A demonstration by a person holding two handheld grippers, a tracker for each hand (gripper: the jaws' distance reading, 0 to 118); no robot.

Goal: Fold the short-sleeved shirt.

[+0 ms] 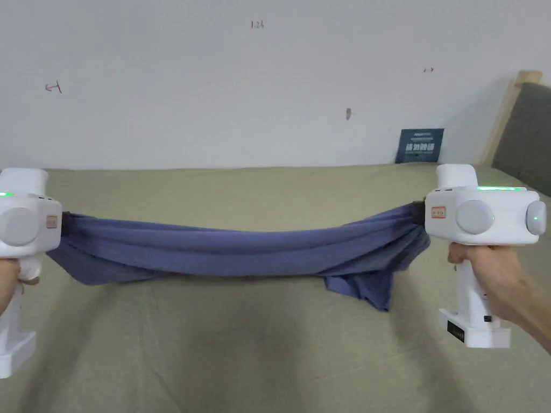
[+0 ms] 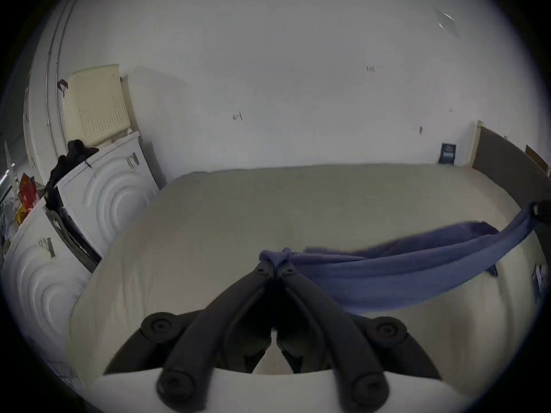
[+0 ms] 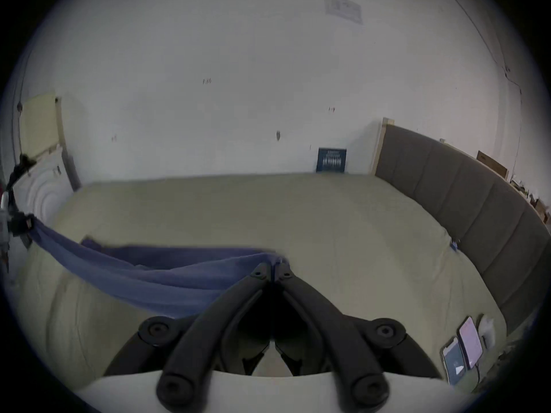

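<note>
- I hold the shirt (image 1: 237, 250) stretched between my two grippers, above the bed (image 1: 269, 344). I think the reason is to pull it straight and find its shape before I lay it flat for the fold.
- Left gripper (image 2: 275, 266): the jaws are clenched on a bunched bit of the blue cloth, w/ a small knot of fabric poking out past the tips. From there the cloth runs away to the right side of this view.
- Right gripper (image 3: 272, 267): the jaws are also closed tight on the cloth, and the fabric goes off to the left, toward the other gripper far off.
- The shirt hangs like a hammock btw. the two, sagging in the middle. It is gathered in long folds, not spread.
- Near the right gripper, a loose part (image 1: 363, 287) droops lower, maybe a sleeve or the hem; I cannot tell which.
- The lowest cloth looks near the bed or just touching it; I cannot say for sure.
- Judgement: no fold is made yet. Both grips are at the ends, so next step prob. needs lowering and spreading on the bed.
</note>
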